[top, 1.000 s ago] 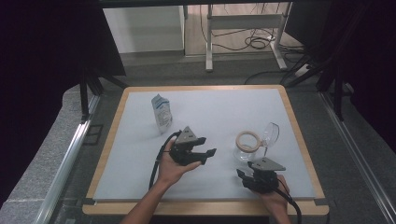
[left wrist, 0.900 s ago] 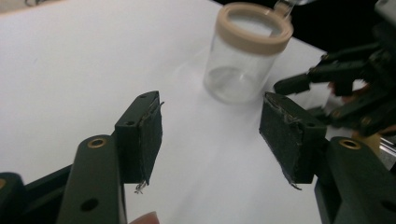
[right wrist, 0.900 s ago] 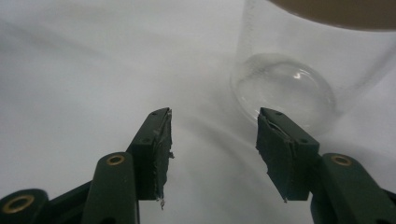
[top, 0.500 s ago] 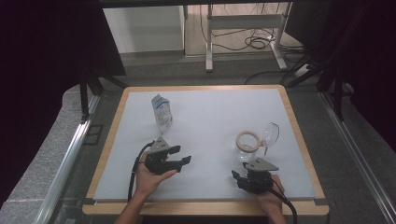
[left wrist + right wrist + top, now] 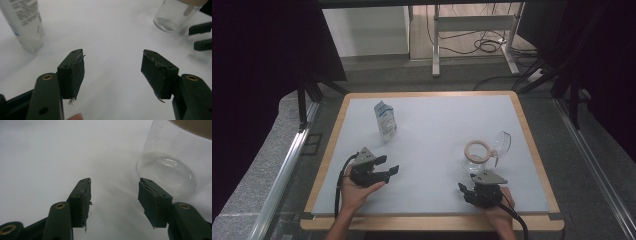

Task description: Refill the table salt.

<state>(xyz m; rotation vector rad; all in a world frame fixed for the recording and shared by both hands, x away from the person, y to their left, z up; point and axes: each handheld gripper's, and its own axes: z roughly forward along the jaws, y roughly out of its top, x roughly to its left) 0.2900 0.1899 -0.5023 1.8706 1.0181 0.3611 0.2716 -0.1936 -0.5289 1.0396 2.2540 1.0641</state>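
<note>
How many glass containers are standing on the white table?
1: a clear glass jar with its hinged lid open, at the right side of the table, just beyond the right gripper. The pouch is not glass.

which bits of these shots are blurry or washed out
Left gripper view: the white pouch and glass jar are soft, while the left hand-held gripper pads are sharp. Right gripper view: the jar is blurred and the white table looks flat and overexposed. High view: evenly lit mat, dark surroundings.
</note>
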